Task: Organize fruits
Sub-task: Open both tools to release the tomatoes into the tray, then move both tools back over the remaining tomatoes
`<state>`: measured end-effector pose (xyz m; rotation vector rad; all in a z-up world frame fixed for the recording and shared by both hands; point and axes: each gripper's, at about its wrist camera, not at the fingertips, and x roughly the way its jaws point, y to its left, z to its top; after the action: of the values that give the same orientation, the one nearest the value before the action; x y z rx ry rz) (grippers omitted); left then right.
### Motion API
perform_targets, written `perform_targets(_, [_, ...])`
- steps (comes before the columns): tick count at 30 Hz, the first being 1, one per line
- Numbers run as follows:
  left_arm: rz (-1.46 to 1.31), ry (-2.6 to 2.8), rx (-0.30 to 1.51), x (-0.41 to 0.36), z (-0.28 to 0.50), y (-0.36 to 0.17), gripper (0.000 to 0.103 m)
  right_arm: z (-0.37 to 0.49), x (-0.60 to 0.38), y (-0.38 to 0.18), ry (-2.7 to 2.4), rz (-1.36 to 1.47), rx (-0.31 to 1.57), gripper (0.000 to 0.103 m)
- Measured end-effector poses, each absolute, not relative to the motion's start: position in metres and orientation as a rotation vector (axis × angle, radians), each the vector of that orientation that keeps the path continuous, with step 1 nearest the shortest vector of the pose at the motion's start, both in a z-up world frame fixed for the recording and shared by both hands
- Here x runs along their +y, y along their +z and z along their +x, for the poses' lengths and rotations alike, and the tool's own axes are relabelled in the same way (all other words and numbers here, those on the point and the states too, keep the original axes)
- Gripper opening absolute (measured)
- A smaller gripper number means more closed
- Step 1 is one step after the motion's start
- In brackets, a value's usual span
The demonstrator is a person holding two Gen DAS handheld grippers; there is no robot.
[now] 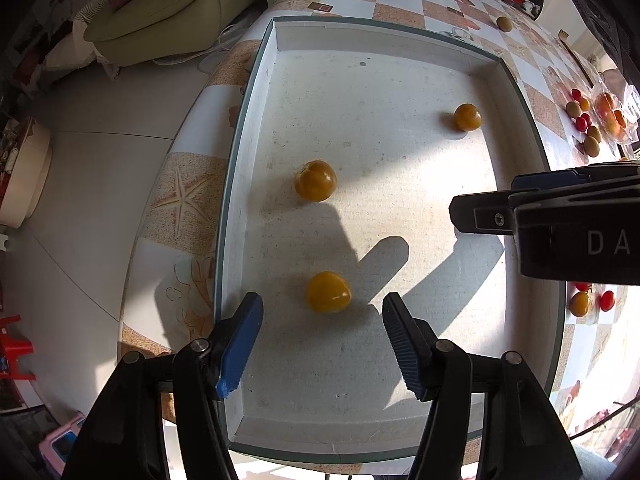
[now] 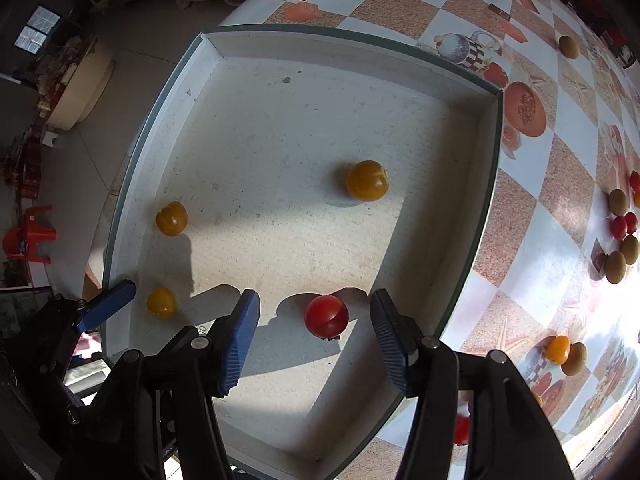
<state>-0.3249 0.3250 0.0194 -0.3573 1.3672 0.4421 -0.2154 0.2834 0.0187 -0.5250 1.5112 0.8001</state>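
A white tray [image 1: 256, 128] lies on the patterned table and also shows in the right wrist view [image 2: 168, 120]. Three yellow tomatoes lie in it: near [image 1: 328, 293], middle [image 1: 315, 181], far right [image 1: 467, 117]. My left gripper [image 1: 322, 344] is open just above the near yellow tomato, which lies free between the fingers. My right gripper [image 2: 314, 340] is open over the tray, with a red tomato [image 2: 326, 316] lying free on the tray floor between its fingers. The right gripper shows in the left wrist view [image 1: 464, 216]; its opening cannot be seen there.
Loose red, yellow and green fruits lie on the table right of the tray [image 2: 620, 232], [image 2: 564, 352], with a plastic bag of fruit [image 1: 612, 114]. One green fruit [image 2: 569, 46] lies far back. A sofa [image 1: 160, 8] and red stool [image 2: 28, 236] stand beyond the table's left edge.
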Motion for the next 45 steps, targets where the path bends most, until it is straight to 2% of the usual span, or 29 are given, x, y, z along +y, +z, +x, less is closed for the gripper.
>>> perform_targets(2, [-0.359, 0.436, 1.373, 0.326, -0.326, 0.02, 0.064, -0.213, 0.281, 0.027, 0.81, -0.499, 1.499, 0.083])
perform_targets(13, [-0.261, 0.374, 1.354, 0.313, -0.302, 0.049, 0.064, -0.183, 0.234, 0.066, 0.749, -0.357, 1.439, 0.084])
perform_targets(28, [-0.104, 0.108, 1.272, 0.231, -0.219, 0.092, 0.064, -0.154, 0.077, 0.075, 0.436, -0.186, 1.46, 0.084])
perform_targets(36, [-0.058, -0.021, 1.33, 0.182, -0.173, 0.074, 0.064, -0.163, 0.011, 0.052, 0.302, -0.127, 1.533, 0.084])
perform_targets(45, [-0.009, -0.085, 1.389, 0.149, -0.145, 0.036, 0.064, -0.179, -0.014, 0.027, 0.268, -0.078, 1.585, 0.084])
